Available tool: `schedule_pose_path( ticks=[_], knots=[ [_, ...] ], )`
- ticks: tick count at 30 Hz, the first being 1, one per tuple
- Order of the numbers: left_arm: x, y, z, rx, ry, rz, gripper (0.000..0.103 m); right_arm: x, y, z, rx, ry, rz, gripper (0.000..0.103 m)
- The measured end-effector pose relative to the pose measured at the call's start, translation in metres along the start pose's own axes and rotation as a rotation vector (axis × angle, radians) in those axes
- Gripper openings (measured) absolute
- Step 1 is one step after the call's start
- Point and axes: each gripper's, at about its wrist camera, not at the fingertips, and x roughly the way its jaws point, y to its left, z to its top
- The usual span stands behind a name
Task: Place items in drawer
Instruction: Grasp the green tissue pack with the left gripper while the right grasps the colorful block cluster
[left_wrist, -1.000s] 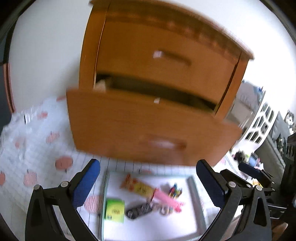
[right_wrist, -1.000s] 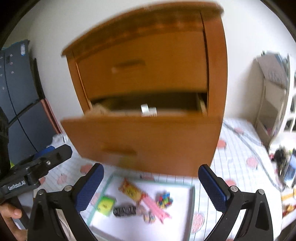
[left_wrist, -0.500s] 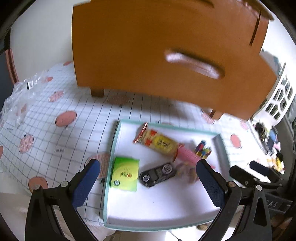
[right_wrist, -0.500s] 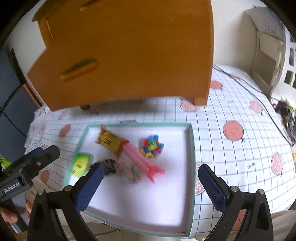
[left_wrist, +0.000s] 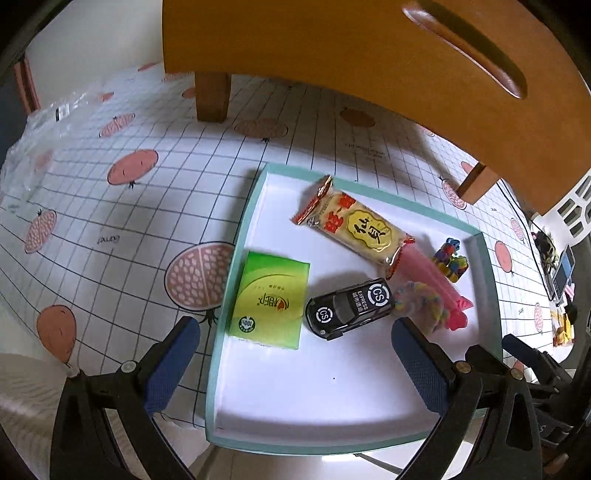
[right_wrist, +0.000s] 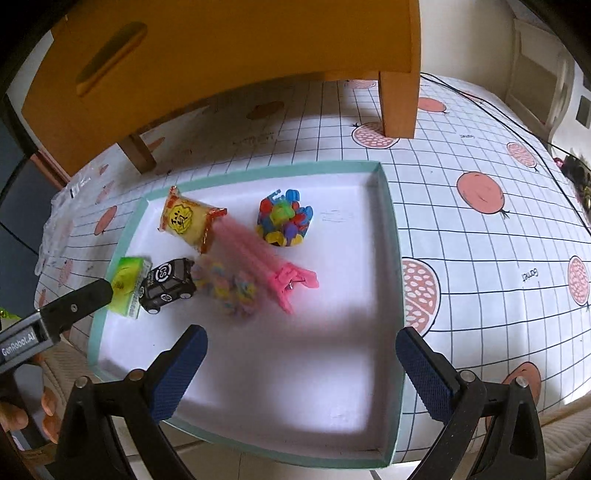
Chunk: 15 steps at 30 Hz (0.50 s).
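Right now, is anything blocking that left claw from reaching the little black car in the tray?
Nothing visible does. The left claw hangs open above the tray's bare white floor, and the black toy car lies just ahead of it, uncovered, with the green box beside it.

You have a white tablecloth (left_wrist: 155, 206) with a black grid and pomegranate prints under everything. A crumpled clear plastic bag (left_wrist: 33, 136) lies at its far left edge. A black cable (right_wrist: 517, 129) crosses the cloth's right side.
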Motion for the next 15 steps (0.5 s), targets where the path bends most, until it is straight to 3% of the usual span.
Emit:
schedule_pose_path(
  ticks=[7, 9, 11, 15],
  knots=[
    [0.005, 0.007, 0.002, -0.035, 0.006, -0.026, 0.102, 0.004, 0.003, 0.002, -0.007, -0.016, 0.019, 0.103],
    [0.007, 0.008, 0.004, -0.036, 0.009, -0.030, 0.099, 0.005, 0.003, 0.002, -0.004, -0.015, 0.021, 0.103],
    [0.010, 0.008, 0.005, -0.036, 0.016, -0.035, 0.090, 0.007, 0.004, 0.002, -0.001, -0.013, 0.026, 0.103],
    [0.015, 0.013, 0.011, -0.051, 0.016, -0.038, 0.089, 0.007, 0.005, 0.002, -0.005, -0.013, 0.030, 0.103]
  ],
)
